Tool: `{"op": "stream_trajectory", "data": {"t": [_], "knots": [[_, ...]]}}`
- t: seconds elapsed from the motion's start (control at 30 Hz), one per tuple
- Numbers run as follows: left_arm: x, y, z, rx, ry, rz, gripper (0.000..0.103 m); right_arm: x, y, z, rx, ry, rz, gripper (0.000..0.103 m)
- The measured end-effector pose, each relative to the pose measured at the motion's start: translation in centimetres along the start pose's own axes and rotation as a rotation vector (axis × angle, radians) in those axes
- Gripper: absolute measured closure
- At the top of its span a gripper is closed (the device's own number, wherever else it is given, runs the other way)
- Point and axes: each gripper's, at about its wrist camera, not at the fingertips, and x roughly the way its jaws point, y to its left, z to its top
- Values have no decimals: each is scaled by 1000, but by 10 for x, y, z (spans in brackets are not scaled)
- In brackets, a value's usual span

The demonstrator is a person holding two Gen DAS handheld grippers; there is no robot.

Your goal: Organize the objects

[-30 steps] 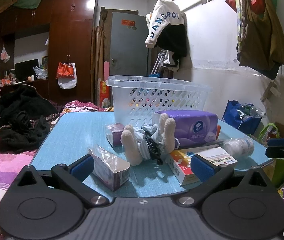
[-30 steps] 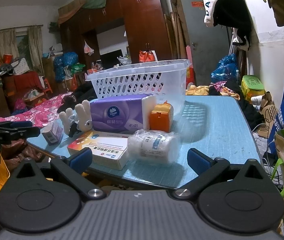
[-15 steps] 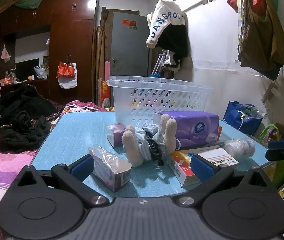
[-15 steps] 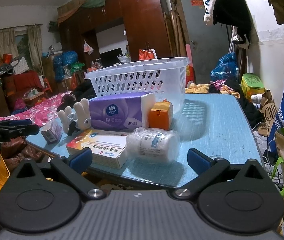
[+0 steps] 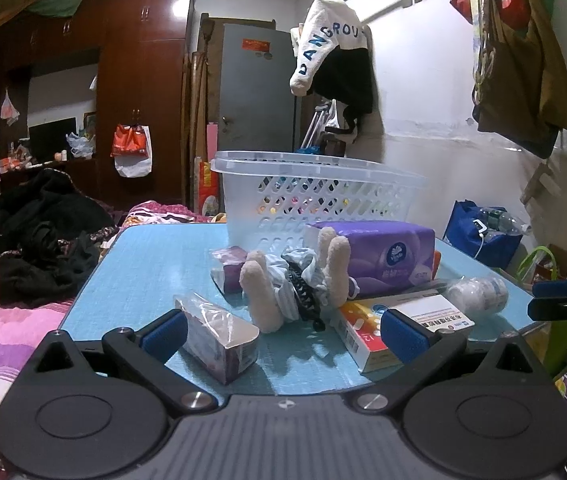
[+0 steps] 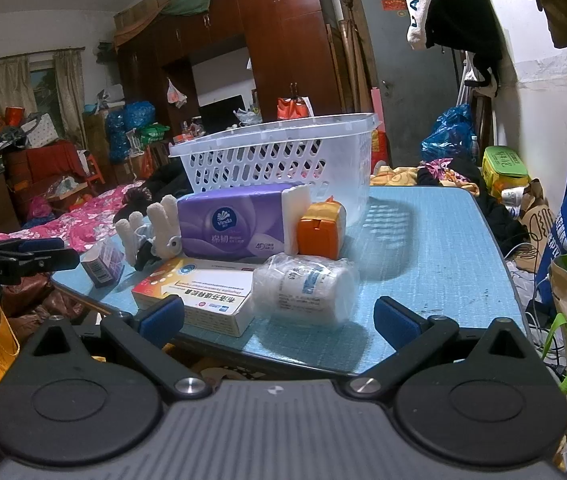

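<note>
Sorting appears not yet begun: the white basket [image 6: 283,156] stands at the back of the blue surface [image 6: 435,248] with no items visibly inside. The tissue pack [image 6: 231,224], medicine box [image 6: 195,294], wrapped bottle [image 6: 303,290], orange container [image 6: 319,228], plush toy [image 5: 295,280] and small packet [image 5: 219,334] all lie outside it. Left claw [image 5: 281,332] and right claw [image 6: 279,316] are both spread and empty at the near edge.

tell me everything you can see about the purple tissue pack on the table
The purple tissue pack is a soft plastic-wrapped brick lying on its long side on the blue table, just in front of the white basket. Its face shows a round blue logo and white print; white tissue shows at one end. An orange box sits against that end, and the plush toy leans on the other.
</note>
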Motion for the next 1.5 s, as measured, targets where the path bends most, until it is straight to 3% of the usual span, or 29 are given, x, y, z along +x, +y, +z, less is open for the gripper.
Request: {"op": "stream_trajectory", "data": {"t": [1.5], "knots": [[0, -3, -1, 11, -8, 8, 0, 4, -2, -2, -3, -10, -13, 0]]}}
